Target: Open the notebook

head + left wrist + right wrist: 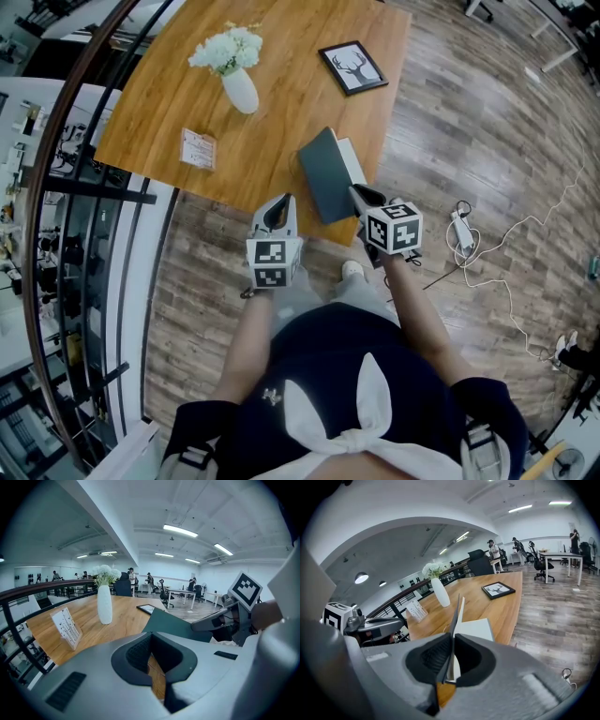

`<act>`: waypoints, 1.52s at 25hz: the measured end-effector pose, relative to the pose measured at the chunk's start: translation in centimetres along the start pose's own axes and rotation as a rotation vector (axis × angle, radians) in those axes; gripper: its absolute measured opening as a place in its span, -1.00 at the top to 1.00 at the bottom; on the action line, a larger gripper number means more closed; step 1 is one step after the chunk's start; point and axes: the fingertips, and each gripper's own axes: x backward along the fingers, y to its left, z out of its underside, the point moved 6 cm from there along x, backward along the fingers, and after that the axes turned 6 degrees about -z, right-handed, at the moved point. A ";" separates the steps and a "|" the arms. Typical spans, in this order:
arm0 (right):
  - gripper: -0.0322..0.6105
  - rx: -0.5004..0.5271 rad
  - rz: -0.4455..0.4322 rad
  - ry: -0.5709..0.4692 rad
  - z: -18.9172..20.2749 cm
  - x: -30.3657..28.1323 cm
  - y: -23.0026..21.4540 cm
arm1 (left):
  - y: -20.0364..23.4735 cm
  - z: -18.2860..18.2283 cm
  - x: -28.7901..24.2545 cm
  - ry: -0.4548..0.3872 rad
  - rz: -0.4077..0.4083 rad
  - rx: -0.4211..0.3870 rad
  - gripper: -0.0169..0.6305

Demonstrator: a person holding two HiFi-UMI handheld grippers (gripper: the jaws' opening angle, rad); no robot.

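The notebook (pixel 330 174) lies at the near edge of the wooden bench (pixel 300 103), on our right side. Our right gripper (pixel 361 195) is clamped on the outer edge of its dark cover (pixel 455 613), with the pads pressed on either face. The cover stands raised well off the white pages (pixel 476 629), which lie flat on the bench.

Our left gripper (pixel 280 204) hangs at the near bench edge, left of the notebook and apart from it. Its jaws are drawn together with nothing between them.

The one container we see is a white vase (pixel 241 91), upright toward the far side of the bench. It holds a bunch of white flowers (pixel 228 49) that spread above its neck. A small card stand (pixel 198 148) sits near the left edge, and a framed picture (pixel 353 67) lies flat near the far right corner. Both are well apart from the notebook.
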 end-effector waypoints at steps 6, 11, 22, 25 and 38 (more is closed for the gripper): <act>0.82 -0.001 -0.006 -0.010 -0.2 0.0 1.0 | 0.4 0.4 1.0 -0.001 -0.007 0.002 0.90; 0.82 0.001 -0.014 -0.018 -0.4 0.1 1.9 | 0.5 0.7 1.7 -0.005 -0.014 0.008 0.90; 0.82 0.016 -0.024 -0.023 -0.4 -0.1 3.4 | 1.2 1.5 2.5 -0.027 -0.040 0.011 0.90; 0.82 0.013 -0.040 -0.027 -0.5 -0.1 3.7 | 1.2 1.8 2.6 -0.029 -0.042 0.011 0.90; 0.82 0.039 -0.092 -0.011 -0.5 -1.3 5.7 | 1.4 2.3 3.1 0.003 -0.043 0.026 0.90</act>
